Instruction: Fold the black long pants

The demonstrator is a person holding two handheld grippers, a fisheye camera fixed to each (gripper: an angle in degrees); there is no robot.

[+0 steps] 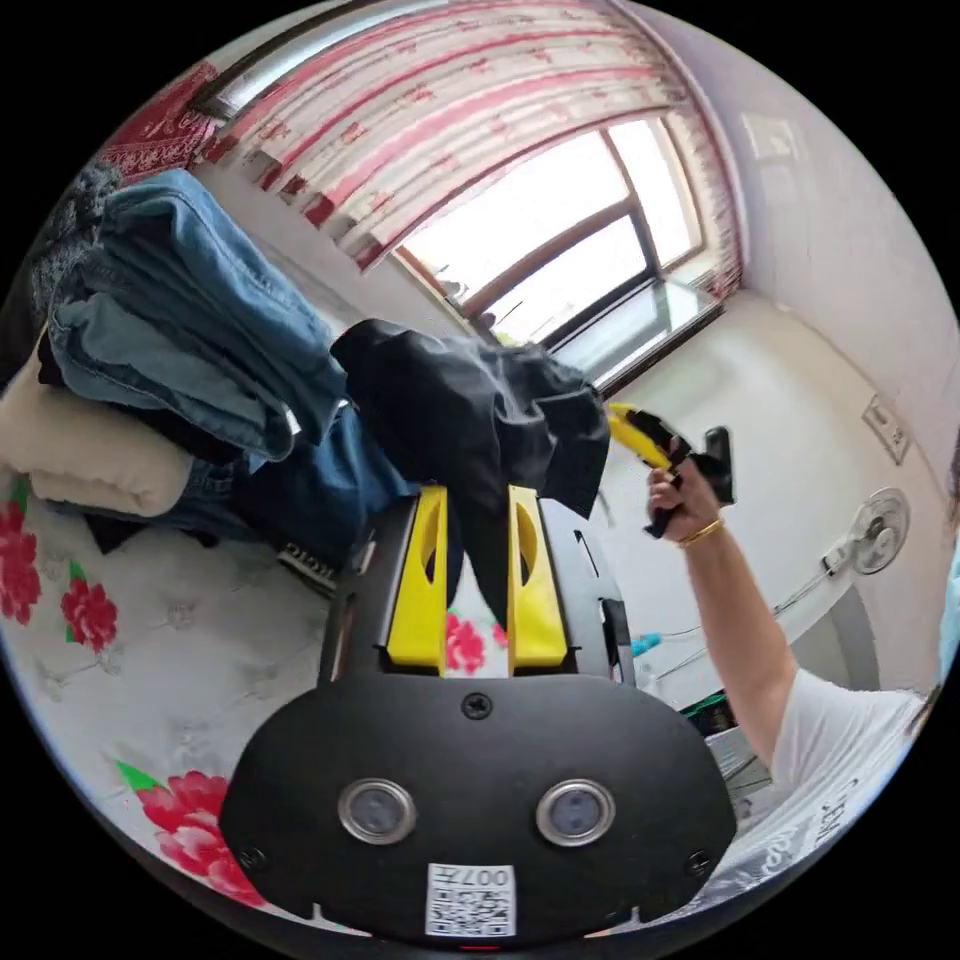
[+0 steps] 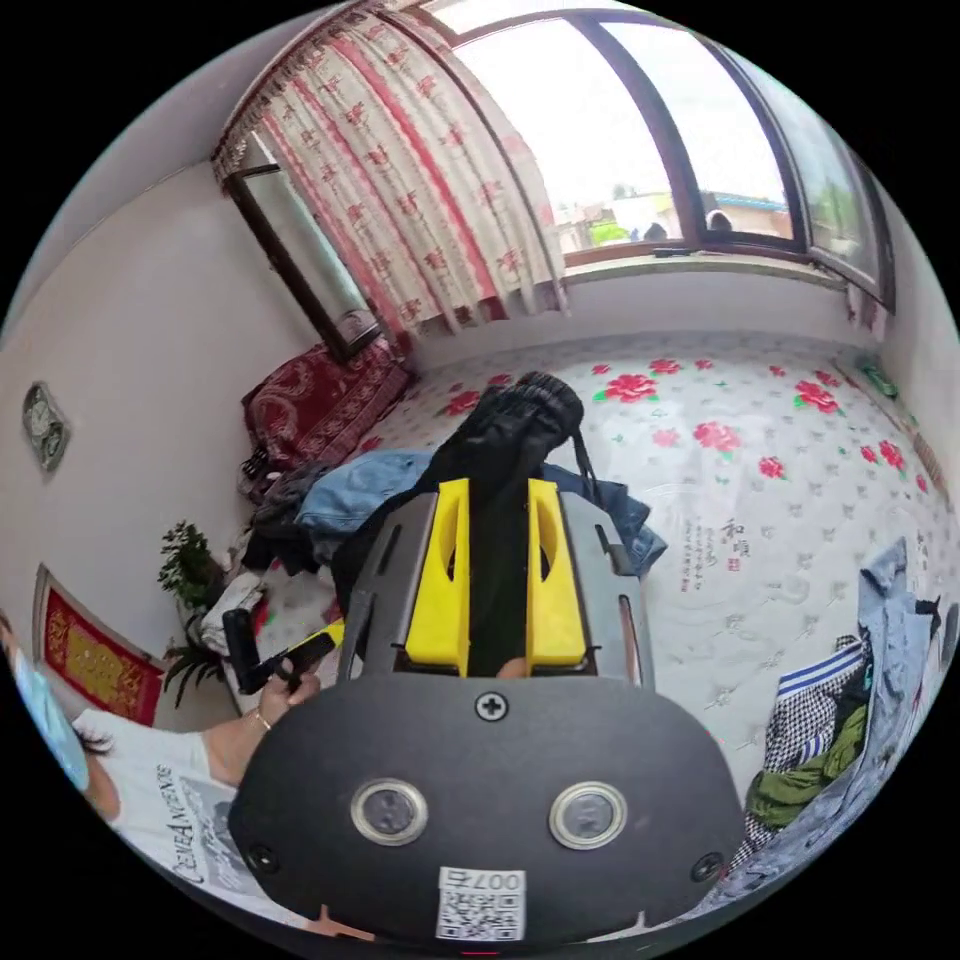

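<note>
Black pants [image 1: 470, 420] bunched between both tongs' yellow jaws.

Black pants [image 1: 470, 420], yellow-jawed tool [image 1: 476, 500], blue jeans [image 1: 190, 300], white bedspread [image 2: 760, 500] with red flowers.

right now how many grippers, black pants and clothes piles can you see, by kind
grippers: 2, left gripper and right gripper, each shut on the black pants
black pants: 1, held up between them
clothes piles: 2, folded stack of jeans on the floral bed sheet, loose heap of clothes at its edge
total: 5
</note>
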